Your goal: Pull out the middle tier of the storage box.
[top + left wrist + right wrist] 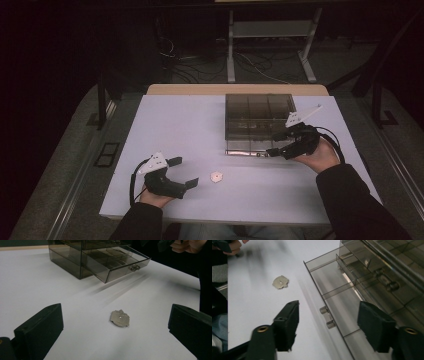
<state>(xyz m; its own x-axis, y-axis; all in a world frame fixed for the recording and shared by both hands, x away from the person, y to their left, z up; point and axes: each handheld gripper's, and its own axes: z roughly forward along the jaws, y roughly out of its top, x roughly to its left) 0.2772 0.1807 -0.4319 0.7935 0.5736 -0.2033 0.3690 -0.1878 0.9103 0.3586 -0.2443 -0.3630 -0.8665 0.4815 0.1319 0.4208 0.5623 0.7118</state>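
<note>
White table (165,125), dark room

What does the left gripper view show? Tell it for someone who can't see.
A small flat metal piece lies on the white table between two wide-open black jaws. Behind it stands a smoky clear box with its bottom drawer pulled out.

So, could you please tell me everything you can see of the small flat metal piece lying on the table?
The small metal piece is a thin, flat, silvery plate with an irregular, notched outline and a tiny hole or dot near its middle. It lies flat on the white table, alone, touching nothing else. It sits ahead of the open left gripper, between its spread jaws in that gripper's view, and nearer the person than the smoky clear drawer box, whose bottom drawer is pulled out.
</note>
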